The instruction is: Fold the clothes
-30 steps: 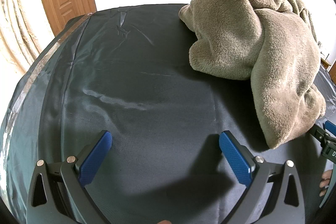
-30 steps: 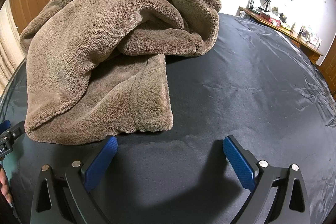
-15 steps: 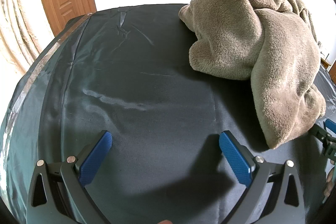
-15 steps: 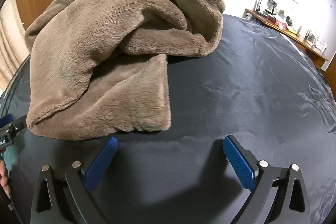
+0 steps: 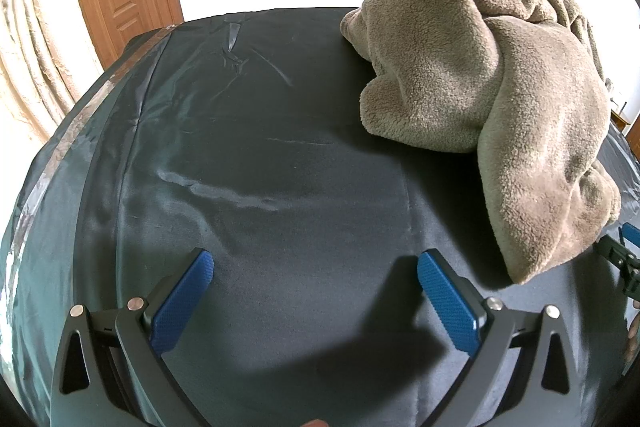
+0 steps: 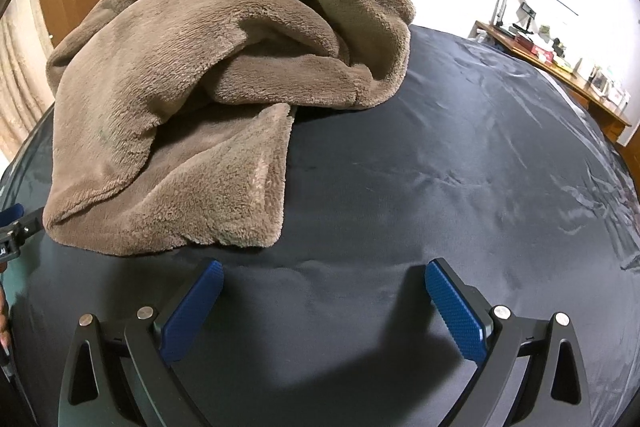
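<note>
Two empty grippers face a crumpled brown fleece garment on a dark cloth-covered table.

The fleece garment (image 6: 208,99) sits in an unfolded heap on the table (image 6: 460,187). The right gripper (image 6: 324,301), fingers spread wide and holding nothing, hovers just in front of the heap's near edge, likely to grasp a hem. The left gripper (image 5: 314,293), also spread and empty, hangs over bare cloth with the heap off to its right.

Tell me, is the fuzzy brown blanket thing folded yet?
Not yet. Nothing looks done: the fuzzy brown fleece garment lies in a crumpled heap on the dark cloth-covered table. Nothing is in hand either: the left gripper and right gripper are both open and empty. Spreading it flat and folding are all left.
</note>
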